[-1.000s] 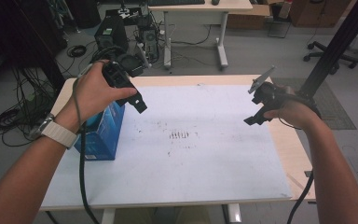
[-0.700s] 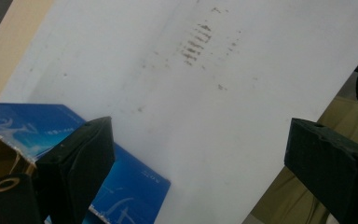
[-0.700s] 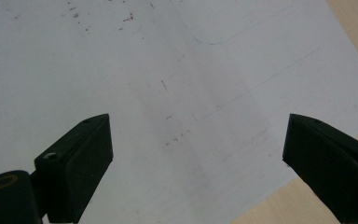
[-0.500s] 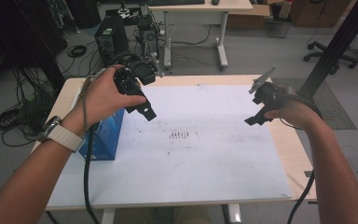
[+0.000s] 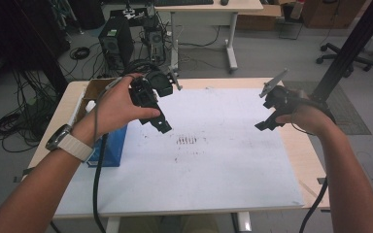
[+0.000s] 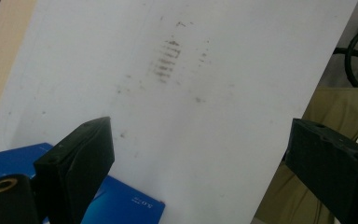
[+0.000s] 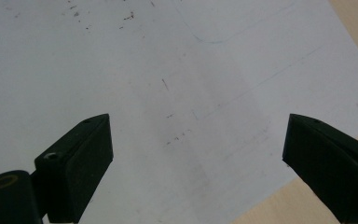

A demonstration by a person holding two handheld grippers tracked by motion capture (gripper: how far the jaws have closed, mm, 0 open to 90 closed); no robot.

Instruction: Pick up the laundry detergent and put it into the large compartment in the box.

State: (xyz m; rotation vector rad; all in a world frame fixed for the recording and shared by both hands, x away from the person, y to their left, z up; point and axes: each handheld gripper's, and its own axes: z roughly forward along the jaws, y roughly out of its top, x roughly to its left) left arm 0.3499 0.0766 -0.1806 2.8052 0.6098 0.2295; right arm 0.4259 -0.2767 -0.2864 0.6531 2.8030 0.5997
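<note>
At the table's left edge, the blue rectangular cardboard box (image 5: 109, 145) sits beside my left gripper (image 5: 159, 124), jaws wide apart and empty above the smudged white sheet (image 5: 213, 165). Well to the right, my right gripper (image 5: 263, 125) hangs equally agape, gripping nothing.

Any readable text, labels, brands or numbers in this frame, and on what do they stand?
Blue box: a small white print near its corner in the left gripper view, too small and blurred to read.
White sheet: dark smudges in rows, marks rather than writing.
Nothing else with text can be made out, so there is no readable text.
</note>
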